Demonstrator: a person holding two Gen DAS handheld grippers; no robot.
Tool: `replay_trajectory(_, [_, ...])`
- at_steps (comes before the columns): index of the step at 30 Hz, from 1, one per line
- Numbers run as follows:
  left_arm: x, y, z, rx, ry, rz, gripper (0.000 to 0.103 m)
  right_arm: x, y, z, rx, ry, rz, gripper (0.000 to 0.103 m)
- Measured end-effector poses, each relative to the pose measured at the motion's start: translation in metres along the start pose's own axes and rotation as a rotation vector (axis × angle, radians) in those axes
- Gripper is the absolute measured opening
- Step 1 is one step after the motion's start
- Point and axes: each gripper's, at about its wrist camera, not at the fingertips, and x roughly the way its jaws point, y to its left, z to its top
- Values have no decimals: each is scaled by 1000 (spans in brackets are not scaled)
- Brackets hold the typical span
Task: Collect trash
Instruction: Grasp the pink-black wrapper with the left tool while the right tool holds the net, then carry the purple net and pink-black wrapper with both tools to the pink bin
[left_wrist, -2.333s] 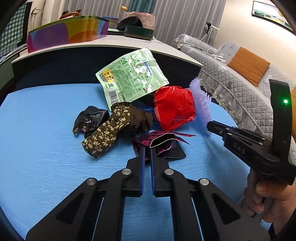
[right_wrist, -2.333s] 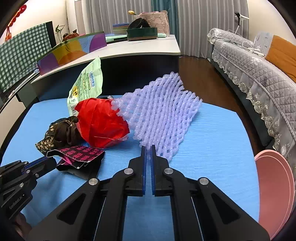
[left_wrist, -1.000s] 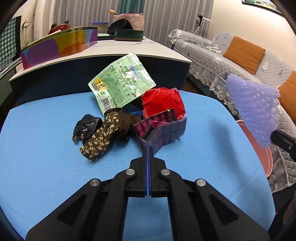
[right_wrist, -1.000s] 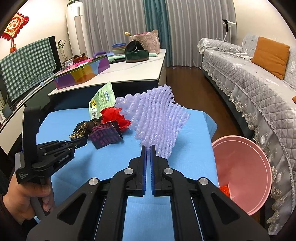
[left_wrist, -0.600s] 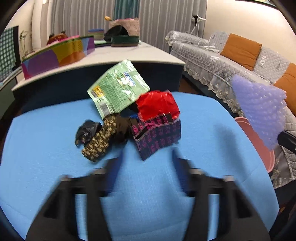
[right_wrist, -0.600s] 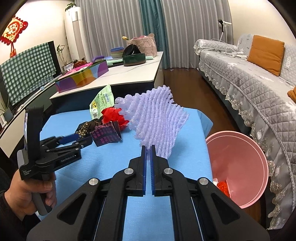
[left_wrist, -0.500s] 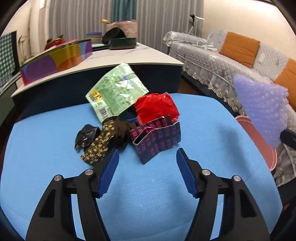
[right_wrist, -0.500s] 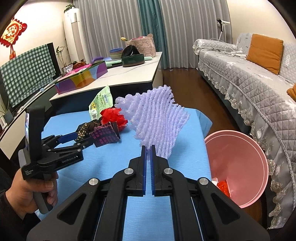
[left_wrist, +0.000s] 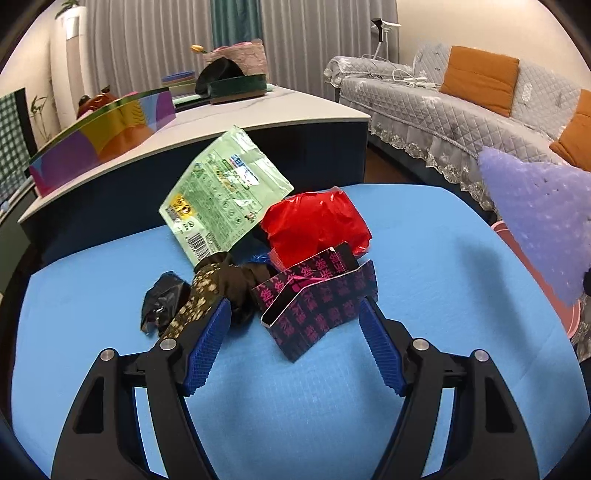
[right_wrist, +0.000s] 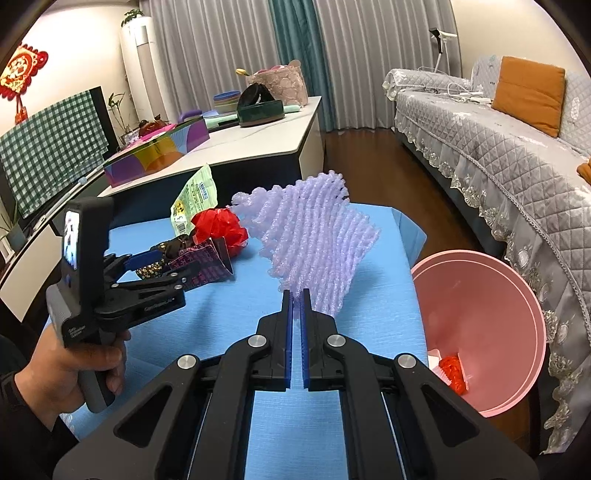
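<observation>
Pinching one corner of the purple foam net (right_wrist: 314, 243), the right gripper (right_wrist: 297, 295) has its jaws nearly together on it and holds it above the blue table (right_wrist: 229, 332), just left of the pink bin (right_wrist: 517, 295) on the floor. Judged light, springy and compressible, the net should not slip from a corner hold, though it may snag on the bin rim when let go.

The left gripper (left_wrist: 293, 314) is spread wide and carries nothing; its pads flank the black-and-magenta carton (left_wrist: 317, 306), which lies on the table at the near edge of the pile. The carton looks like thin folded card: light, easily crushed, best taken across its flat walls.

Count on the table:
- carton: one
- red crumpled plastic (left_wrist: 314, 225): one; soft, slippery film
- green snack pouch (left_wrist: 221, 195): one; flat and slick, so an edge hold is advised
- brown floral cloth (left_wrist: 207, 295): one; limp
- black crumpled wrapper (left_wrist: 162, 302): one

Bin: one, with a red scrap (right_wrist: 452, 373) and a pale scrap beside it already inside.
</observation>
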Motion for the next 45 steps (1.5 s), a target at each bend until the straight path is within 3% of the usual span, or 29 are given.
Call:
replay_trajectory(3, [9, -2, -1, 7, 31, -11, 70, 2, -1, -1, -2, 5, -3, 4])
replay_trajectory(5, [15, -3, -4, 0, 66, -31, 64, 4, -3, -1, 1, 8, -4, 4])
replay_trajectory(7, [17, -4, -6, 0, 89, -40, 40, 4, -4, -1, 3, 7, -5, 4])
replay_trajectory(12, [9, -1, -9, -24, 94, -59, 8, 2, -4, 1, 9, -2, -2, 4])
replay_trajectory(22, [-24, -4, -15, -33, 40, -90, 7, -6, 1, 0, 3, -19, 2, 4])
replay_trajectory(31, [-57, 8, -14, -88, -65, -68, 7, -17, 3, 0, 5, -46, -1, 4])
replay_trajectory(45, [-74, -1, -6, -90, -139, -82, 7, -39, -14, 1, 50, -119, -42, 4])
